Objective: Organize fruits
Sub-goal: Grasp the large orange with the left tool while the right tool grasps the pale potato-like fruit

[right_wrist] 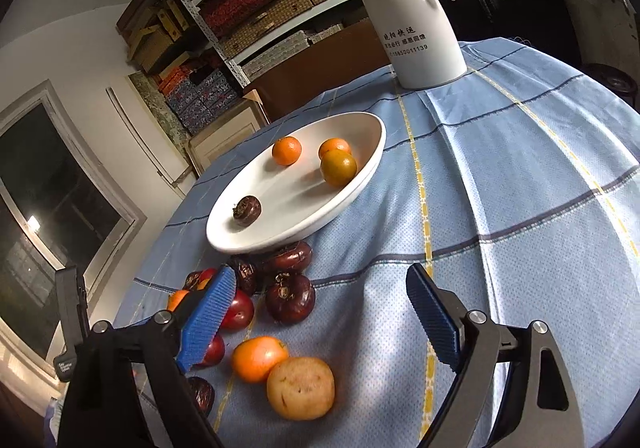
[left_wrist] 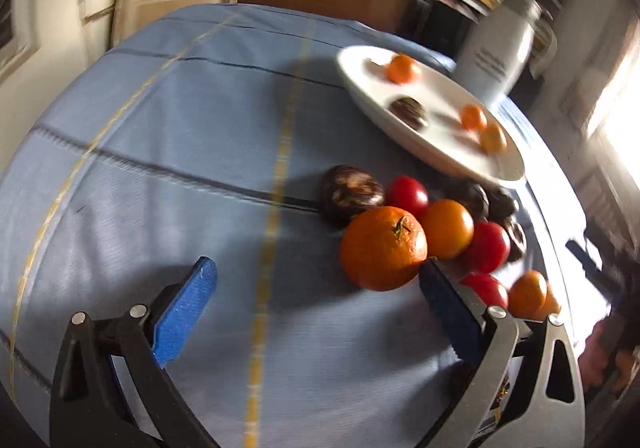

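Both tools gape wide, holding nothing: left tool (left_wrist: 316, 272) has the dimpled round orange (left_wrist: 383, 248) touching its right pad; right tool (right_wrist: 320, 288) hovers over smooth fruit on the bench's checked cloth (right_wrist: 500, 188).

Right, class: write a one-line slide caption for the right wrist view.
Open right gripper above loose fruit, facing a white oval plate holding four fruits, beside a white jug.

A white jug (right_wrist: 412, 16) with a curved handle and dark printed lettering stands upright on the blue checked cloth (right_wrist: 520, 176), at its far edge. Behind the jug, shelves (right_wrist: 256, 0) carry stacked patterned boxes. Left of the jug, beyond the cloth, a dark window (right_wrist: 52, 208) sits in a white wall.
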The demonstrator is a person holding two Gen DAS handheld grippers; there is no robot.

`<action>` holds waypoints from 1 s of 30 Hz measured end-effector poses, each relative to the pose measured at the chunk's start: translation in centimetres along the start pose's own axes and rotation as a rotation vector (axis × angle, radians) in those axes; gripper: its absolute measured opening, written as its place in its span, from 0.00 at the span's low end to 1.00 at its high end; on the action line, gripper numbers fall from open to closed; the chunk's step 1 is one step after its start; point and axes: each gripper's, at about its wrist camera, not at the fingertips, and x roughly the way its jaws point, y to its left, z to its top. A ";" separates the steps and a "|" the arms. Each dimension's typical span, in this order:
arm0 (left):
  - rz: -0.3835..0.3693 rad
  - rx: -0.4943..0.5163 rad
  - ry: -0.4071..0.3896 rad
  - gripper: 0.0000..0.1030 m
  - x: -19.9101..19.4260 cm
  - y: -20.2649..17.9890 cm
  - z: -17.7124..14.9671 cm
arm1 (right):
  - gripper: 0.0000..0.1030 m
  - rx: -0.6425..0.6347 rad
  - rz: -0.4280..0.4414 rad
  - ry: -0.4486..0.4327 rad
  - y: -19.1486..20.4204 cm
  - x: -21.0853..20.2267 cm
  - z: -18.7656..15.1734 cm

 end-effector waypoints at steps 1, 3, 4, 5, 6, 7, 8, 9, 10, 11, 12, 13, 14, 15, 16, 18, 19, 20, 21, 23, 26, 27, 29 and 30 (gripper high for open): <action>-0.008 -0.016 -0.004 0.96 -0.1 0.4 0.1 | 0.85 0.004 0.011 0.020 -0.2 -0.1 -0.2; -0.006 -0.018 -0.006 0.96 -0.1 0.5 0.0 | 0.85 -0.002 0.027 0.055 -0.3 -0.4 -0.7; 0.002 -0.001 -0.001 0.96 0.0 0.2 0.0 | 0.85 -0.025 0.024 0.080 -0.2 -0.6 -1.1; 0.006 0.014 0.004 0.96 0.1 -0.2 0.0 | 0.85 -0.046 0.023 0.093 0.1 -0.8 -1.4; 0.011 0.030 0.010 0.96 0.2 -0.5 0.0 | 0.84 -0.073 0.022 0.105 0.4 -0.9 -1.8; 0.021 0.051 0.018 0.96 0.4 -1.0 -0.1 | 0.83 -0.108 0.021 0.121 0.8 -1.0 -2.1; 0.028 0.065 0.023 0.96 0.5 -1.2 -0.1 | 0.81 -0.145 0.012 0.141 1.4 -1.0 -2.4; 0.031 0.072 0.025 0.96 0.6 -1.4 -0.1 | 0.77 -0.173 0.001 0.156 1.9 -0.8 -2.6; 0.034 0.078 0.028 0.96 0.6 -1.5 -0.1 | 0.74 -0.215 -0.013 0.180 2.5 -0.6 -2.9; 0.036 0.079 0.029 0.96 0.6 -1.6 -0.1 | 0.68 -0.239 -0.019 0.193 3.0 -0.4 -3.0; 0.036 0.079 0.029 0.96 0.6 -1.6 -0.1 | 0.60 -0.264 -0.023 0.207 3.4 -0.1 -3.2; 0.035 0.078 0.029 0.96 0.6 -1.5 -0.1 | 0.56 -0.291 -0.032 0.227 3.9 0.2 -3.4; 0.036 0.079 0.029 0.96 0.6 -1.5 -0.1 | 0.53 -0.308 -0.039 0.242 4.1 0.4 -3.5; 0.036 0.079 0.029 0.96 0.6 -1.5 -0.1 | 0.52 -0.324 -0.046 0.261 4.4 0.8 -3.7; 0.037 0.080 0.030 0.96 0.6 -1.5 -0.1 | 0.52 -0.347 -0.053 0.290 4.8 1.2 -4.0; 0.037 0.080 0.030 0.96 0.6 -1.5 -0.1 | 0.49 -0.373 -0.072 0.312 5.1 1.7 -4.3; 0.037 0.080 0.030 0.96 0.6 -1.5 -0.1 | 0.46 -0.380 -0.083 0.313 5.2 1.8 -4.3; 0.037 0.080 0.030 0.96 0.6 -1.5 -0.1 | 0.39 -0.379 -0.076 0.311 5.2 1.7 -4.3; 0.037 0.080 0.030 0.96 0.6 -1.5 -0.1 | 0.39 -0.370 -0.055 0.310 5.1 1.6 -4.2; 0.038 0.082 0.030 0.96 0.8 -1.6 0.0 | 0.39 -0.321 -0.035 0.289 4.2 1.1 -3.8; 0.047 0.094 0.032 0.96 1.0 -2.1 0.0 | 0.39 -0.166 0.014 0.255 1.6 0.6 -2.7; 0.052 0.101 0.032 0.96 1.1 -2.3 0.0 | 0.39 -0.115 0.030 0.257 0.7 0.8 -2.6; 0.070 0.133 0.034 0.96 1.4 -3.1 0.1 | 0.39 -0.053 0.058 0.262 -0.4 0.9 -2.4; 0.086 0.152 0.025 0.96 1.5 -3.6 0.2 | 0.39 -0.057 0.058 0.260 -0.3 0.9 -2.4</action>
